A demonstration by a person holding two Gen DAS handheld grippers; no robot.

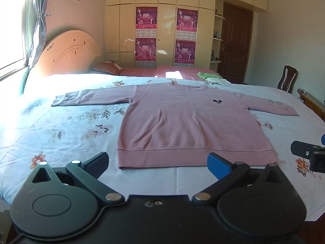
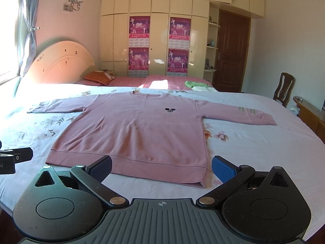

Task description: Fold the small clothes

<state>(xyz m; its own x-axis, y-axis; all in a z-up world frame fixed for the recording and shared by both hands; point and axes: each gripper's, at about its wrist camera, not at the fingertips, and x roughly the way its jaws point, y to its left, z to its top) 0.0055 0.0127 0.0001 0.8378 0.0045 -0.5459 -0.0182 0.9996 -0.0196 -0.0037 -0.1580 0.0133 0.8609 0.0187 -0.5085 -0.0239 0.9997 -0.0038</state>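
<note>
Covering most of both views, the wide bed with its pale blue floral sheet (image 1: pixel 61 126) (image 2: pixel 254 142) carries everything the task concerns. Beyond its far edge stands a cream wardrobe wall (image 1: pixel 162 0) (image 2: pixel 158 4) hung with four magenta posters, with a dark brown door (image 1: pixel 235 40) (image 2: pixel 231 50) beside it.

On the sheet lies the pink long-sleeved knit sweater (image 1: pixel 182 122) (image 2: pixel 138 132) — flat, front up, both sleeves stretched out sideways, neckline toward the wardrobe and ribbed hem toward the cameras. A small dark embroidered emblem (image 1: pixel 217 101) (image 2: pixel 170 110) sits on its chest. Past the sweater's collar, at the far side of the bed, a small green folded cloth (image 1: pixel 205 74) (image 2: pixel 195 84) rests on a pink checked cover.

The left gripper (image 1: pixel 158 163) (image 2: pixel 14 158) hovers just short of the hem, jaws spread wide with nothing between them; its span frames the hem's left half. The right gripper (image 2: pixel 162 167) (image 1: pixel 308 155) hovers likewise near the hem's right corner — jaws also wide apart, holding nothing. Neither appears to touch the sweater.
</note>
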